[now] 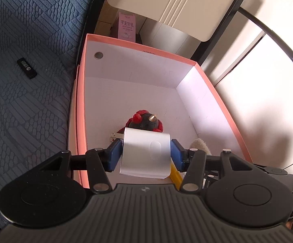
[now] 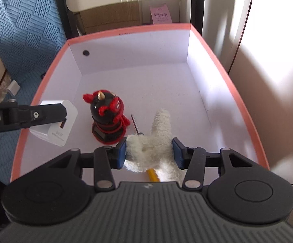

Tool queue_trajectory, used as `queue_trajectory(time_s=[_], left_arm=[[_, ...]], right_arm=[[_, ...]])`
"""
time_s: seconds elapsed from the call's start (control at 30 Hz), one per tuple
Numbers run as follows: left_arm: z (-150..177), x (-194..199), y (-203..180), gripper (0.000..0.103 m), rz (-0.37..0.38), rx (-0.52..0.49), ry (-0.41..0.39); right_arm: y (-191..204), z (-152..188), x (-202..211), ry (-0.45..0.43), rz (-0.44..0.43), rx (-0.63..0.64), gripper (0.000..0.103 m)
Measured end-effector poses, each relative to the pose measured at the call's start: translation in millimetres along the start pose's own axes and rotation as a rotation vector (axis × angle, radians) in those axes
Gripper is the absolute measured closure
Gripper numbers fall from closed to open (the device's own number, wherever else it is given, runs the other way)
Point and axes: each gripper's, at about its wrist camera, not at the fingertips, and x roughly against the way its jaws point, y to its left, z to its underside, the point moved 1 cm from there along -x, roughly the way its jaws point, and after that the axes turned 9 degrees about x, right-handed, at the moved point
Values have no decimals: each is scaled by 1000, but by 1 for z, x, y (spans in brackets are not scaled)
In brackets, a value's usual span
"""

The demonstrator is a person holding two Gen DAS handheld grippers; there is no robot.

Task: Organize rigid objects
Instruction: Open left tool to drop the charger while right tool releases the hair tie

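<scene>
Clamped between the blue pads of the left hand-held gripper (image 1: 146, 154), a white wall charger (image 1: 145, 154) hangs over the near left part of a pink-rimmed white box (image 2: 207, 40). On the right, the right hand-held gripper (image 2: 149, 151) clamps a white fluffy plush toy (image 2: 154, 141) low inside that box, above a yellow pencil (image 2: 153, 176). Left of the toy, a black-and-red devil figurine (image 2: 108, 119) stands upright. Far left, outside the box, a black USB stick (image 1: 26, 68) lies on blue fabric.

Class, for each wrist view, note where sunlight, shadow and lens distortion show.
Left wrist view: sunlight washes the pink cardboard box's right inner wall, and the black rail curves from fisheye distortion. Right wrist view: bright sun patches with soft shadows on the right-hand floor.
</scene>
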Motion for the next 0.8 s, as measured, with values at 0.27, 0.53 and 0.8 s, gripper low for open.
queue_trajectory(time_s=[0.27, 0.53, 0.8], left_arm=[[1, -4, 1, 37, -36, -56, 10], [-4, 25, 0, 35, -3, -66, -36], [-9, 79, -10, 35, 31, -120, -143]], right_arm=[[1, 6, -5, 17, -9, -41, 52], [0, -3, 16, -29, 34, -66, 39], [23, -26, 62, -140, 44, -38, 39]])
